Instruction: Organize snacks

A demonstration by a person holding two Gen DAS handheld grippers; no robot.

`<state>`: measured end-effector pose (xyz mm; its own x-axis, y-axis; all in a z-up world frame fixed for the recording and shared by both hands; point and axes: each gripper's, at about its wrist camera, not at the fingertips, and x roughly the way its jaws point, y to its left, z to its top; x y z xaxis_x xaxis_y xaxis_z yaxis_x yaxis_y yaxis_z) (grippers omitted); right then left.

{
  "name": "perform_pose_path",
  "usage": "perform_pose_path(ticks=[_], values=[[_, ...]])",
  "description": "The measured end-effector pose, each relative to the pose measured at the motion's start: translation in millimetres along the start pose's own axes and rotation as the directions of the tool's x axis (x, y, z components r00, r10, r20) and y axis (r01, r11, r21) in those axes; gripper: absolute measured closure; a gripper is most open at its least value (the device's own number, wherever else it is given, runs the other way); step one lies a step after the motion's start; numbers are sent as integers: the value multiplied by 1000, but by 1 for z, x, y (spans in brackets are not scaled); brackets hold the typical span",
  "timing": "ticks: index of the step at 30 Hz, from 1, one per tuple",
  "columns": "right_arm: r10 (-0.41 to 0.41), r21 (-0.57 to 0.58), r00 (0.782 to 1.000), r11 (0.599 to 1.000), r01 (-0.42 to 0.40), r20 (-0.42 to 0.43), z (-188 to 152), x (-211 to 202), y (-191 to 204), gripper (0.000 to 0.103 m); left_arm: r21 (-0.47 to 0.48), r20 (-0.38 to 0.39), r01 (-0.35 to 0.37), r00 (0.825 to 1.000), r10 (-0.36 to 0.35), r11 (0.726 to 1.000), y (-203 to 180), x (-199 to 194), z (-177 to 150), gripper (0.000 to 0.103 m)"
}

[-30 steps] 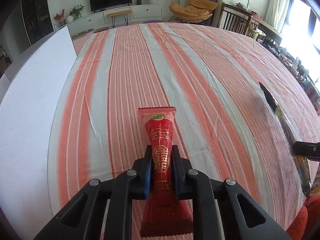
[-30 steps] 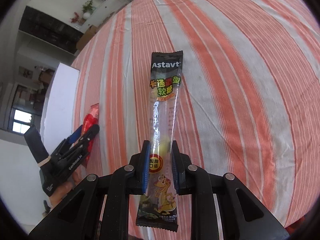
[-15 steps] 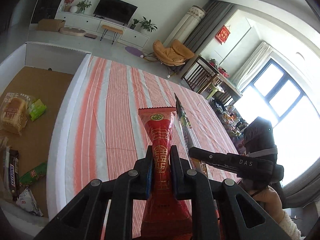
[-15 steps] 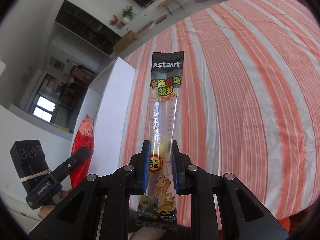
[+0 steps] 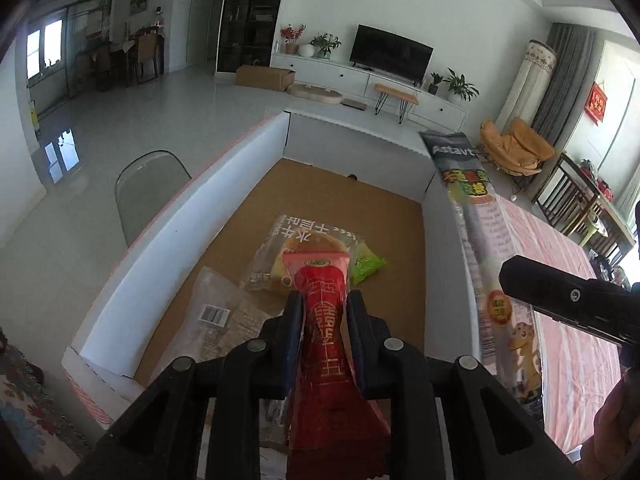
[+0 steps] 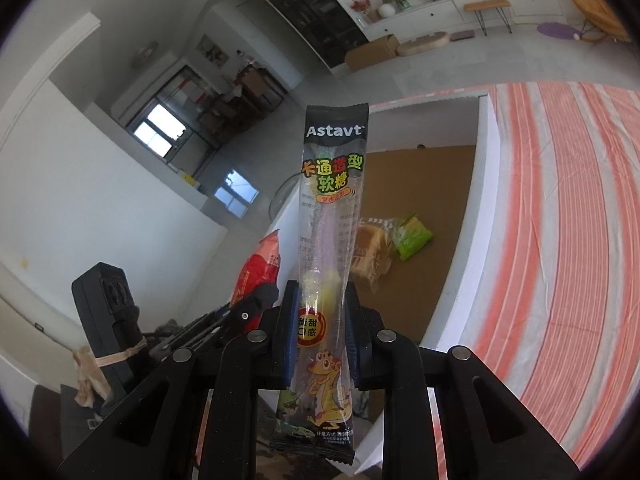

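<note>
Left gripper (image 5: pixel 323 328), jaws just widened, red gold-printed snack packet (image 5: pixel 326 320) between them above the white-walled cardboard box (image 5: pixel 400 216). Right gripper (image 6: pixel 318 336), likewise loosened, around the long clear gummy-candy stick (image 6: pixel 328 220) over the box's table-side edge.

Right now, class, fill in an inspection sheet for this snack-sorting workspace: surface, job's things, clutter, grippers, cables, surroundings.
Surface: striped cloth on a table; a white box with a brown floor stands beside it.
Job's things: red packet between the left gripper jaws; candy stick between the right gripper jaws; bread, green packet and clear bag lie in the box.
Clutter: nothing seen.
Grippers: both at the box; their jaws have just been opening, and the pads seem to be off the packets.
Cables: nothing seen.
Surroundings: living room; TV, grey chair beside the box.
</note>
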<state>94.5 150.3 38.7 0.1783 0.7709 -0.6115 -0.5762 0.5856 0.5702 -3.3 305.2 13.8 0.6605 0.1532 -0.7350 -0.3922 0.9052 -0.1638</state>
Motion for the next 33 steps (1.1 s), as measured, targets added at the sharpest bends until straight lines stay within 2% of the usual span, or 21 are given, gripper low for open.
perform_pose_path(ticks=[1,2,3,8,10,12,14,17,20,24,29,33], values=[[-35,-12,999,999,34,-13,-3,13,0,56,13,-4,-31,999,31,999,3,6,-6,56],[-77,-26,997,997,77,-16,-6,22,-2,36,23,1,-61,998,61,998,5,10,-12,34],[-114,-42,993,993,114,-9,-10,27,-4,34,34,15,-85,996,85,996,5,10,-18,20],[-185,-99,983,978,186,18,-38,16,-21,34,121,122,-143,984,128,982,-7,-5,-37,5],[-216,-129,976,967,220,40,-45,4,-20,34,136,170,-157,976,133,978,-16,-17,-39,3],[-242,-158,968,955,250,69,-51,-9,-14,24,128,197,-155,972,128,980,-22,-26,-39,0],[-275,-180,957,941,287,92,-54,-20,-8,18,96,212,-145,970,122,985,-27,-40,-32,0],[-343,-218,931,906,362,123,-54,-30,6,17,57,189,-155,972,141,986,-28,-47,-29,0],[-377,-243,917,885,398,131,-54,-34,18,17,57,169,-215,965,203,975,-31,-52,-29,0],[-395,-260,911,873,412,117,-51,-33,26,17,61,165,-291,946,278,955,-27,-54,-30,0],[-417,-271,904,862,428,99,-51,-26,29,17,69,102,-301,950,294,951,-17,-48,-29,0],[-431,-276,899,857,435,80,-51,-21,33,17,92,105,-310,948,300,946,-17,-47,-31,0]])
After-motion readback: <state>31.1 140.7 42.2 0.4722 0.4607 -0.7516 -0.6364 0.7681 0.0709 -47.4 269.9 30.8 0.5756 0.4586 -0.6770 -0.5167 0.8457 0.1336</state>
